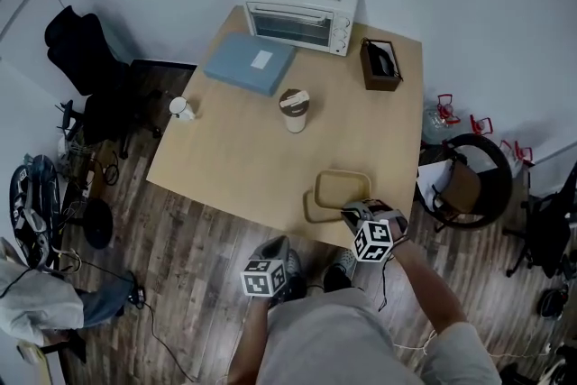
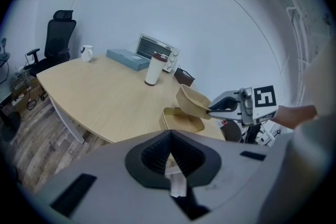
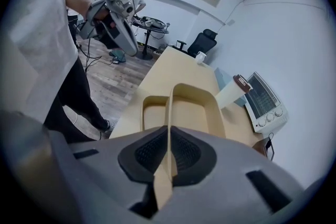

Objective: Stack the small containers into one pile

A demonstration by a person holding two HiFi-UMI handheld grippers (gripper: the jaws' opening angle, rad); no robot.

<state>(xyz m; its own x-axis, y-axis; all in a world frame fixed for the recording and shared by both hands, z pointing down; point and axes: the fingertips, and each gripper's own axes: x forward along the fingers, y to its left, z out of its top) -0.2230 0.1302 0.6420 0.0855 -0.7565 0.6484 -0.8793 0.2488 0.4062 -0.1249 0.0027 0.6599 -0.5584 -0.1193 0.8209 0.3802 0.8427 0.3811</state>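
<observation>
Head view: the right claw (image 1: 353,214) grips one beige container (image 1: 343,187) by its rim, over a second container (image 1: 311,212) at the worktop's (image 1: 234,149) near edge. Left gripper view: the left claw (image 2: 169,152) is closed and empty. Right gripper view: the rim sits pinched between the jaws.

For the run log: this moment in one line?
right claw: shut on tan container rim | tan container: held above second container on table | left claw: shut
</observation>
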